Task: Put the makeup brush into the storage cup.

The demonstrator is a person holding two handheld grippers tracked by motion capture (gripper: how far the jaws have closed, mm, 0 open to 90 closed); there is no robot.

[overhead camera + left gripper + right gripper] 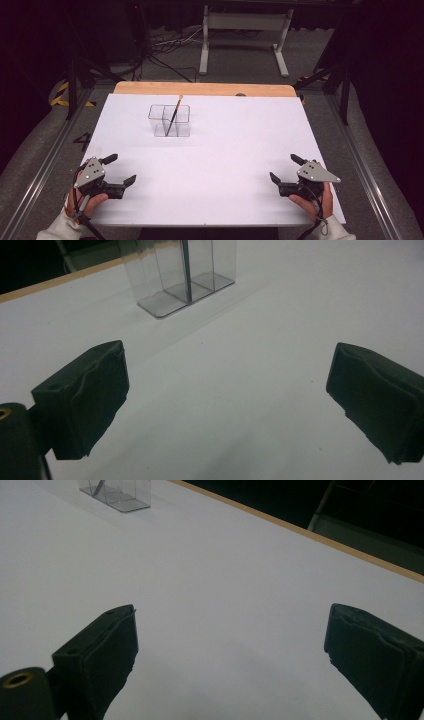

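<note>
a white tabletop (pixel 220 165) with a bare wooden strip along its far edge carries a clear plastic two-compartment holder (pixel 169 120), standing toward 11 o'clock from the middle of the surface. a thin dark brush (pixel 173 116) with a light wooden end leans in the holder, its lower end down near the central divider and its top tilted toward 1 o'clock, poking above the rim; which compartment it sits in cannot be told.

the left gripper (pixel 118 168) rests low at about 8 o'clock on the tabletop, held by the person's left hand (pixel 87 201), its jaws spread wide with nothing between them. in the left gripper view the holder (pixel 182 275) stands ahead at 12 o'clock, well apart from the jaws, with the brush (pixel 186 267) showing as a dark upright line inside.

the right gripper (pixel 283 167) sits at about 4 o'clock, held by the right hand (pixel 312 202), jaws likewise spread and empty. in the right gripper view the holder (pixel 116 491) lies far off at 11 o'clock, over bare white surface.
</note>
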